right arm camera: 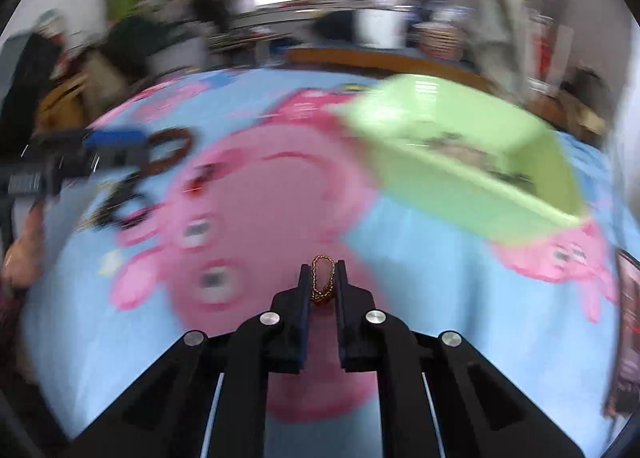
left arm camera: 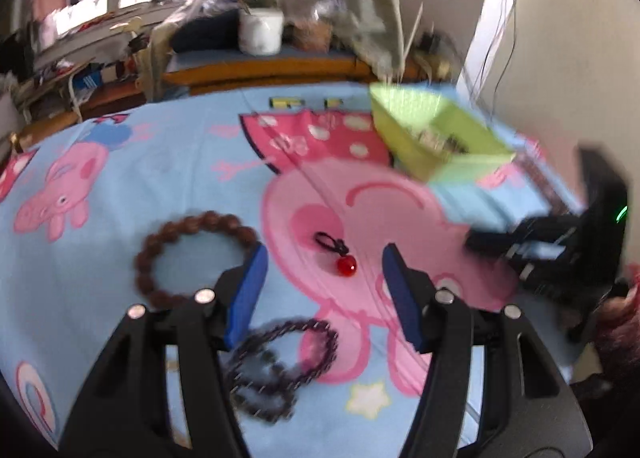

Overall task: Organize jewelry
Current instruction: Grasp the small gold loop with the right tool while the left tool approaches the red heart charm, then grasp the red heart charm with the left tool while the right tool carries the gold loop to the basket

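Note:
On the blue cartoon blanket lies a red bead charm on a black cord, right between the blue pads of my left gripper, which stands open above it. A brown bead bracelet lies to the left. A dark beaded strand is coiled below the pads. A green box with some jewelry inside stands at the back right. In the right wrist view my right gripper is shut on a small gold chain, with the green box ahead and to the right.
The other gripper shows as a black shape at the right edge of the left wrist view. A white pot and clutter sit on a shelf beyond the bed. A wall with hanging cords runs along the right.

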{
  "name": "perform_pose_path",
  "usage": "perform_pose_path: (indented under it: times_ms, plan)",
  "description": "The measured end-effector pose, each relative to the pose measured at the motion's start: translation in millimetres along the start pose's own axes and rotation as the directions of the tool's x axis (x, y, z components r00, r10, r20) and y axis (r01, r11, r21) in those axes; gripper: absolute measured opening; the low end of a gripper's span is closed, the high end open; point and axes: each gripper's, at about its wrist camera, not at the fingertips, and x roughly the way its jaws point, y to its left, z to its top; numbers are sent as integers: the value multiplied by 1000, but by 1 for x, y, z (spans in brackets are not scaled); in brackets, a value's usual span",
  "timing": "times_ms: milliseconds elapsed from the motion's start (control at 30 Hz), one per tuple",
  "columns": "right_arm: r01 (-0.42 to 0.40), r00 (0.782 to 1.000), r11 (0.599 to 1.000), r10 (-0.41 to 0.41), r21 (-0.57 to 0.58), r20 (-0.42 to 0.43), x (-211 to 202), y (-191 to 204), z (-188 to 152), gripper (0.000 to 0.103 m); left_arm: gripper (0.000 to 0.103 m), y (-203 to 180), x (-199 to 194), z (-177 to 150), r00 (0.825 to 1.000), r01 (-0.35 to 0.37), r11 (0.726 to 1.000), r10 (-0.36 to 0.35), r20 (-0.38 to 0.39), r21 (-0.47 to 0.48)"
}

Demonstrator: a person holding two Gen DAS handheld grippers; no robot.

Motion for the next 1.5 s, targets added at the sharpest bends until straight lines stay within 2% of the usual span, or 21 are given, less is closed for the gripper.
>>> perform_pose_path:
  times_ms: [67, 167, 433, 967, 1033, 1100, 1133, 1167, 1233, 1367, 1433, 1467, 1500]
  plan:
    - [43, 999, 998, -43, 52, 0, -4, -17, -4, 0, 58, -10, 16, 2, 999, -40, 999, 41, -35, 29]
    - [43, 999, 994, -43, 104, -1, -10, -32, -12, 0, 58, -22, 33, 5, 993, -100, 992, 104, -55, 74]
    - [62, 998, 994, -62, 86, -4, -9, -28, -12, 0, 58, -26, 49, 0, 977, -193, 978, 199, -73, 81]
    - [30, 999, 991, -31, 127, 8, -19, -32, -20, 0, 57, -27, 48, 0, 977, -197, 977, 203, -69, 84]
    - [22, 1000, 990, -23, 136, 10, -20, -33, -21, 0, 44, -29, 48, -1, 982, -168, 982, 174, -68, 91]
    - [9, 1000, 989, -11, 147, 12, -21, -35, -23, 0, 24, -34, 47, -2, 984, -160, 981, 167, -61, 110]
    - [3, 1000, 989, -5, 150, 13, -22, -36, -23, 0, 19, -39, 47, -2, 986, -149, 981, 158, -60, 125]
    - [-3, 1000, 988, 1, 153, 14, -22, -37, -24, 0, 14, -43, 47, -3, 986, -149, 980, 158, -59, 131]
    - [-13, 1000, 988, 11, 155, 16, -24, -37, -25, 0, 14, -49, 48, -3, 983, -166, 976, 175, -54, 139]
    - [-27, 1000, 988, 25, 151, 18, -25, -37, -26, 0, 14, -56, 46, -5, 997, 6, 997, 1, -82, 82]
    - [-28, 1000, 989, 26, 143, 17, -25, -35, -25, 0, 14, -68, 45, -7, 993, 81, 992, -72, -90, 99]
    - [-29, 999, 990, 27, 137, 16, -25, -34, -25, 0, 14, -77, 44, -9, 986, 143, 984, -132, -98, 110]
    - [-31, 999, 991, 29, 134, 16, -24, -33, -25, 1, 14, -83, 43, -10, 982, 171, 978, -159, -101, 117]
